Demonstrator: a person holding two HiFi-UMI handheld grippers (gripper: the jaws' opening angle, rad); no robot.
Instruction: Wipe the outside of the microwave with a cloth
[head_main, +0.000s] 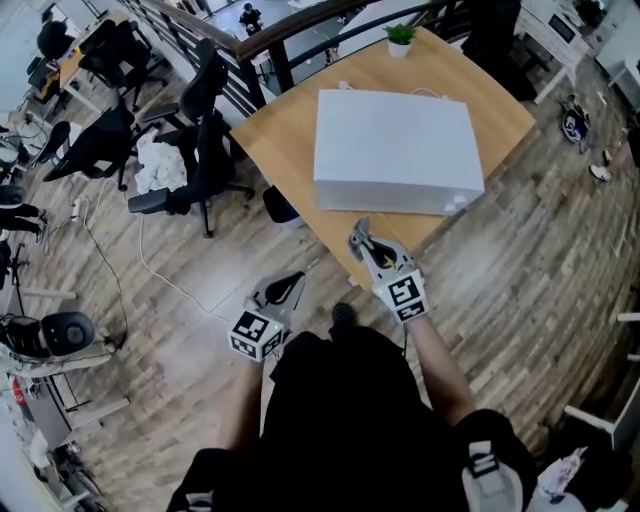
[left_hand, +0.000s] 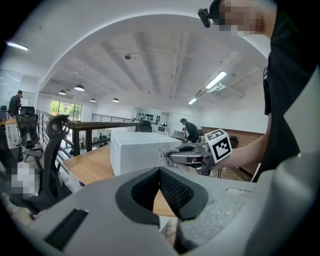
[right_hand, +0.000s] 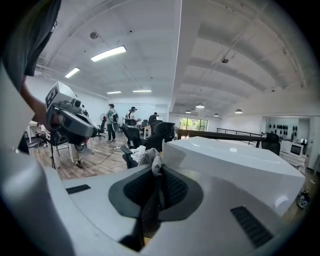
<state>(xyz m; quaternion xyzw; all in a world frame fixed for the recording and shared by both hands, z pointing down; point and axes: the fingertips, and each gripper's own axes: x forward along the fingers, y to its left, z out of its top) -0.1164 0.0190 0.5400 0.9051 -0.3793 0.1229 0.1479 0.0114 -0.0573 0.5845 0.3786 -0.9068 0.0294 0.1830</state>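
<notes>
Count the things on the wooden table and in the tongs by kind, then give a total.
Microwave: 1
Potted plant: 1
Cloth, pinched in the right tongs: 1
Total: 3

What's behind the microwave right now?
A small potted plant stands behind the microwave, apart from it. A white cord peeks past its back edge; its rear face is hidden.

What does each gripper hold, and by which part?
The right gripper pinches the cloth by a bunched part that pokes past its tips. The left gripper holds nothing, jaws together.
</notes>
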